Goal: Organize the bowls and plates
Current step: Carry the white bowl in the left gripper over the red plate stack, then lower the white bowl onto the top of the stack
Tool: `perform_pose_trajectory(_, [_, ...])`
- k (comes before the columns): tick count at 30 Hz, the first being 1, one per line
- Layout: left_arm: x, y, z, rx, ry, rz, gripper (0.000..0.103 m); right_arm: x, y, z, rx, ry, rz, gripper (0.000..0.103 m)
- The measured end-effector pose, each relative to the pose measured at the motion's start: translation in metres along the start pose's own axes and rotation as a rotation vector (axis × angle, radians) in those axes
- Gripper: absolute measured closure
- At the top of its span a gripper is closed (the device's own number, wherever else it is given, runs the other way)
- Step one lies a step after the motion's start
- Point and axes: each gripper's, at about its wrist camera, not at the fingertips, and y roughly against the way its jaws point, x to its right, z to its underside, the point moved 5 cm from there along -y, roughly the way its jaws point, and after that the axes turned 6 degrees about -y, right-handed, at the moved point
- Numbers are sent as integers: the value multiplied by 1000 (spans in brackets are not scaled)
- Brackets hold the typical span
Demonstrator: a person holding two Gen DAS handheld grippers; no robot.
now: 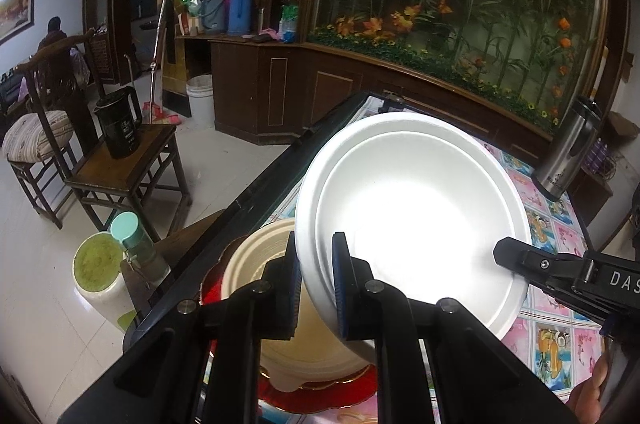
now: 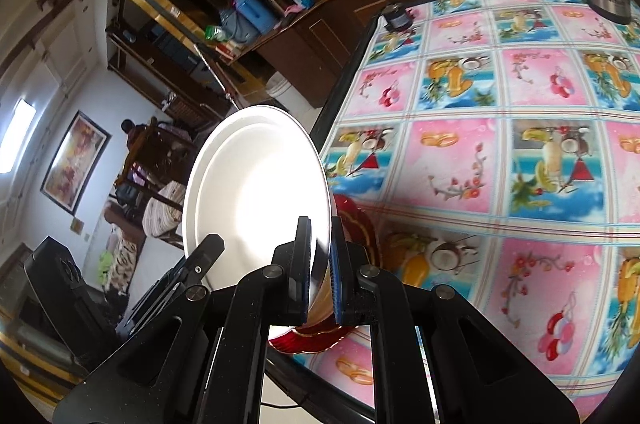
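Left gripper (image 1: 318, 284): clamps white bowl (image 1: 412, 216) rim.
Right gripper (image 2: 320, 264): clamps opposite rim.
Left view only: beige bowl (image 1: 256, 264) on red plate (image 1: 320, 396).

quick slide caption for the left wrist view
Left hand-held gripper pinches the rim of a white bowl above a beige bowl on a red plate.

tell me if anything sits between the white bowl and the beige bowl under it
Nothing visible does. The white bowl, pinched at its rim by the left gripper and the right gripper, hangs tilted over the beige bowl on the red plate.
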Motion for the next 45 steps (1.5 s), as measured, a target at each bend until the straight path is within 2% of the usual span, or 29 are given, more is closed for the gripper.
perform_pose_trajectory(21, [-31, -26, 23, -91, 55, -14, 91, -1, -54, 21, -114, -3, 34, 95])
perform_pose_trajectory(45, [-43, -32, 36, -134, 80, -39, 91, -1, -80, 35, -183, -4, 39, 95])
